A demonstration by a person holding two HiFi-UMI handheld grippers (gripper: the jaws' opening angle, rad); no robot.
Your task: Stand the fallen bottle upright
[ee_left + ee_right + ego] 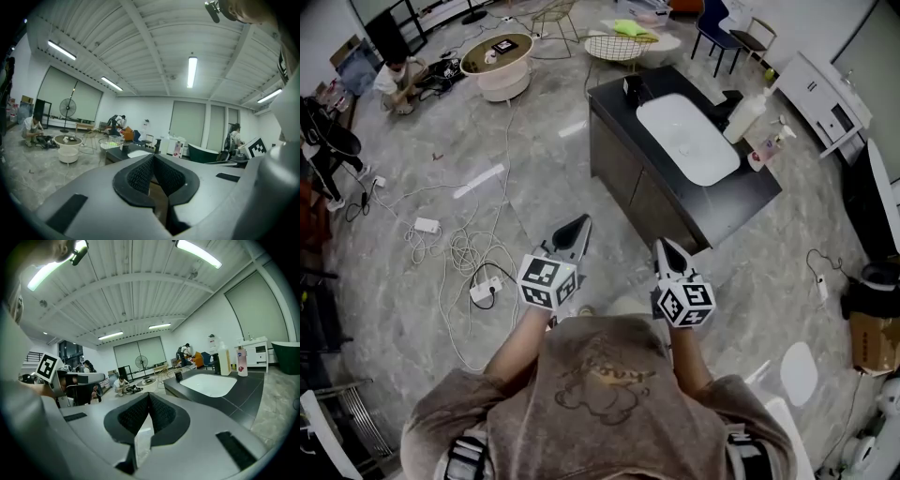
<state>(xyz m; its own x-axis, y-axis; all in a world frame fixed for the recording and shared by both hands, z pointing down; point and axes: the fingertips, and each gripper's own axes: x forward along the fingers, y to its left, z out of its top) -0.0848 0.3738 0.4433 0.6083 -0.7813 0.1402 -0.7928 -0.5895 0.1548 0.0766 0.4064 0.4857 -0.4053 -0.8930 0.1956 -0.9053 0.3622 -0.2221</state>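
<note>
In the lower middle of the head view, left of centre, your left gripper [572,231] points out over the marble floor [544,178]. Its jaws are pressed together with nothing between them. Just right of it, your right gripper [668,251] is likewise closed tight and empty, its tip near the closest corner of the dark counter [750,202]. Further up and right, that counter carries a white basin [686,138]. At the basin's right edge are a white bottle [745,114] and a pink bottle [766,150]. The right gripper view shows both upright, well apart from your grippers.
</note>
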